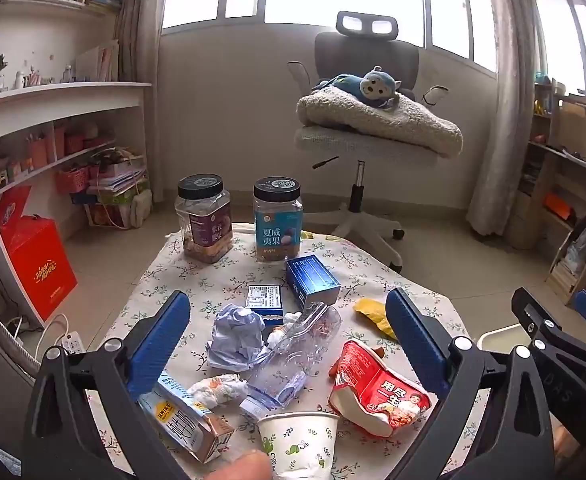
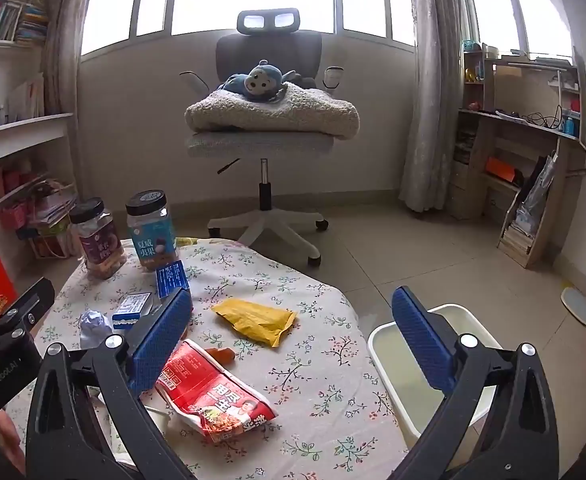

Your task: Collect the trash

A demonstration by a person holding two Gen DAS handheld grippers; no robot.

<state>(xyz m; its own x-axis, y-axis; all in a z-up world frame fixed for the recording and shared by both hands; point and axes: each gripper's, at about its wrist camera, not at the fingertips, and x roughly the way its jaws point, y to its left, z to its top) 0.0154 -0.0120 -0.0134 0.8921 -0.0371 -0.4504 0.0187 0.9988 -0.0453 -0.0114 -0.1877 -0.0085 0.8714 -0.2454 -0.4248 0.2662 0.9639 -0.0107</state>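
Trash lies on a floral-cloth table [image 1: 221,276]: a crushed clear plastic bottle [image 1: 293,356], a crumpled blue-white paper [image 1: 237,336], a milk carton [image 1: 185,420], a paper cup [image 1: 297,440], a red snack bag [image 1: 377,392] [image 2: 213,396] and a yellow wrapper [image 1: 373,314] [image 2: 257,320]. My left gripper [image 1: 289,344] is open above the bottle and paper. My right gripper [image 2: 293,344] is open over the table's right side, near the red bag. A white bin [image 2: 381,344] stands right of the table.
Two black-lidded snack jars [image 1: 203,220] [image 1: 278,220] and blue boxes [image 1: 312,278] [image 1: 265,302] sit at the table's far side. An office chair [image 2: 269,136] with a blanket and plush toy stands behind. Shelves line both walls; a red box [image 1: 39,260] sits on the floor at left.
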